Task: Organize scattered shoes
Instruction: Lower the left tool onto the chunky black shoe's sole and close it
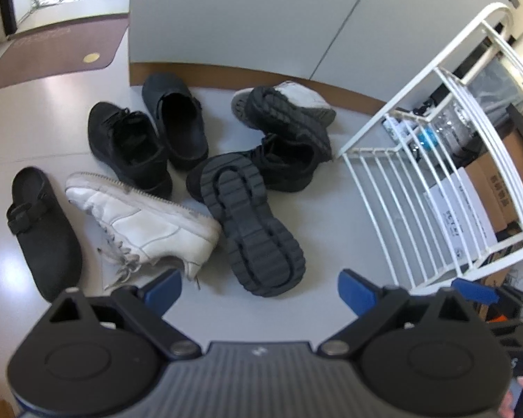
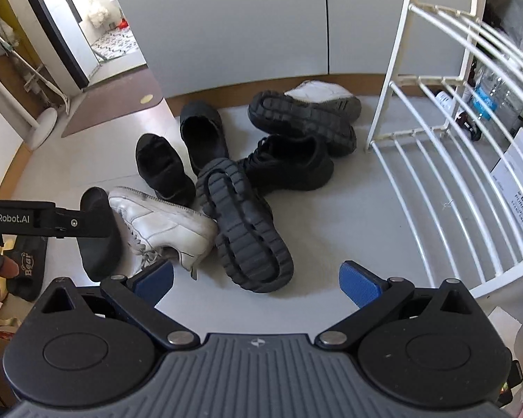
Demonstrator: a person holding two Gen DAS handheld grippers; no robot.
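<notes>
Both grippers hovered above the floor [image 1: 324, 230], jaws spread wide, gripping nothing: left gripper [image 1: 258, 291], right gripper [image 2: 256, 284]. Scattered shoes lay mid-frame: an overturned black shoe [image 1: 252, 224] showing its lugged rubber sole, a white leather sneaker [image 1: 146, 223] touching it, a black clog [image 1: 42, 230] at left. White wire rack [image 1: 436, 160] stood at right.

About 6 black shoes [image 1: 251, 223], 2 white shoes [image 1: 146, 223].

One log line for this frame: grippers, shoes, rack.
left gripper open, empty | right gripper open, empty | black and white shoes piled on floor | white wire rack bare
</notes>
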